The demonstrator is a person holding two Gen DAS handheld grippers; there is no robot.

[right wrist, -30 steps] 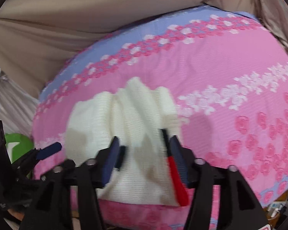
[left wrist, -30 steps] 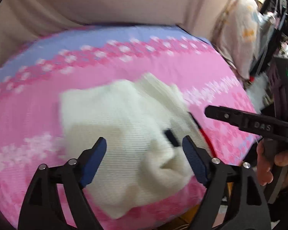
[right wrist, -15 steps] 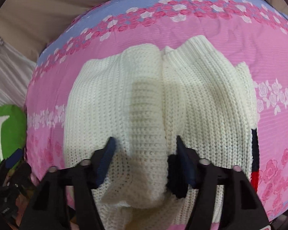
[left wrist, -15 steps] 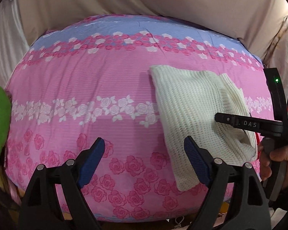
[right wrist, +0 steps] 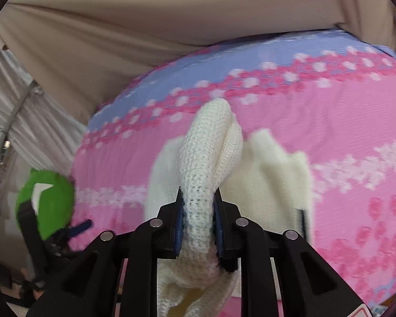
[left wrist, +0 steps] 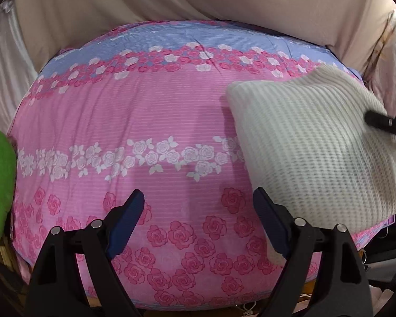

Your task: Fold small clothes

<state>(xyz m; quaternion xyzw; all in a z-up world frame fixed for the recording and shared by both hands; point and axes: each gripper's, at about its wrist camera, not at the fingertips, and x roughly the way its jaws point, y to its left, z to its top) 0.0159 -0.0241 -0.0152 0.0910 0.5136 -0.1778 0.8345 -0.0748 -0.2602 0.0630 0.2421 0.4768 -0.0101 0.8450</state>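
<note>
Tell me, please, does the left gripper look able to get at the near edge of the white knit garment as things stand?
Probably yes. The left gripper is open and empty over the pink floral cover, with the white knit garment right beside its right finger. Nothing lies between; the right gripper, closing on a fold, is elsewhere.

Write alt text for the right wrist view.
The right gripper is closing on a bunched fold of a cream knitted garment, lifted above a pink flowered bedcover. A green object sits at the left edge.
</note>
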